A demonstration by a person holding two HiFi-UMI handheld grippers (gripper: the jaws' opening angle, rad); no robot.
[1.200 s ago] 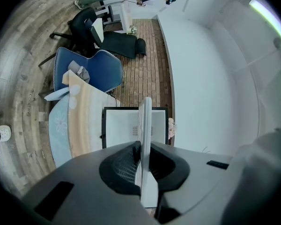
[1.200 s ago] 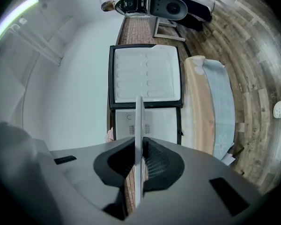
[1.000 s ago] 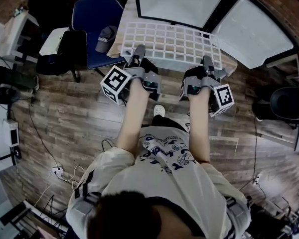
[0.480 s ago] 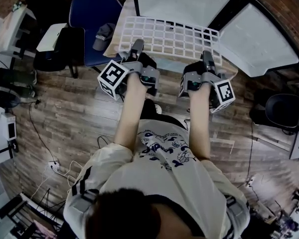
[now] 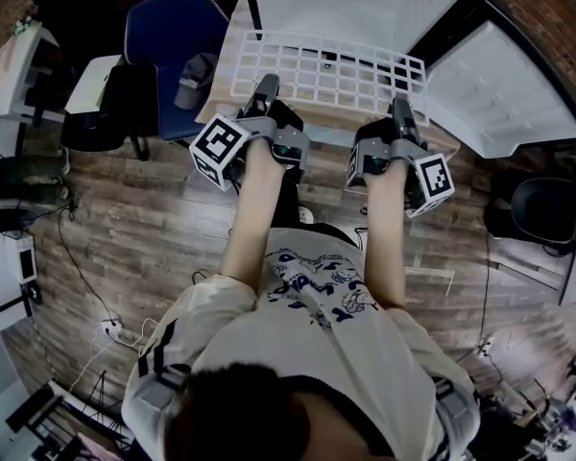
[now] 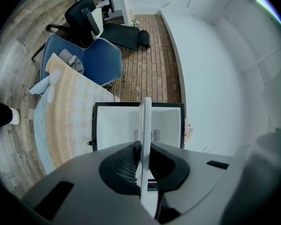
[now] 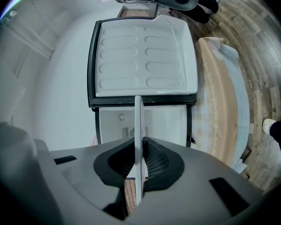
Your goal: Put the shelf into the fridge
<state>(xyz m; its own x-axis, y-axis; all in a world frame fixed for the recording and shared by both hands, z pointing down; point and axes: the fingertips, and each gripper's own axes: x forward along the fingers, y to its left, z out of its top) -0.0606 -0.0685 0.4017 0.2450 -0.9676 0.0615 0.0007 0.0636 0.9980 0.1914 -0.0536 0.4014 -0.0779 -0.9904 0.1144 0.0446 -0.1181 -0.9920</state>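
A white grid shelf [image 5: 328, 68] is held level in front of the open fridge [image 5: 350, 3], its far edge at the fridge's mouth. My left gripper [image 5: 266, 94] is shut on the shelf's near left edge and my right gripper [image 5: 400, 115] on its near right edge. The left gripper view has the shelf [image 6: 145, 125] edge-on between the jaws of the left gripper [image 6: 144, 161], with the white fridge cavity [image 6: 114, 125] beyond. Seen from the right gripper [image 7: 138, 165], the shelf [image 7: 138, 125] is likewise clamped edge-on, below the open fridge door [image 7: 145, 60].
The fridge door [image 5: 504, 89] lies swung open at the right. A table with a beige cloth [image 5: 232, 51] stands under the shelf. At the left are a blue chair [image 5: 173, 32] with a cap [image 5: 194, 68] and a black bag [image 5: 115, 104]. A black office chair [image 5: 547, 200] stands right.
The shelf has moved forward off the cloth toward the fridge opening, carried by both grippers, which keep their hold on its near edge.
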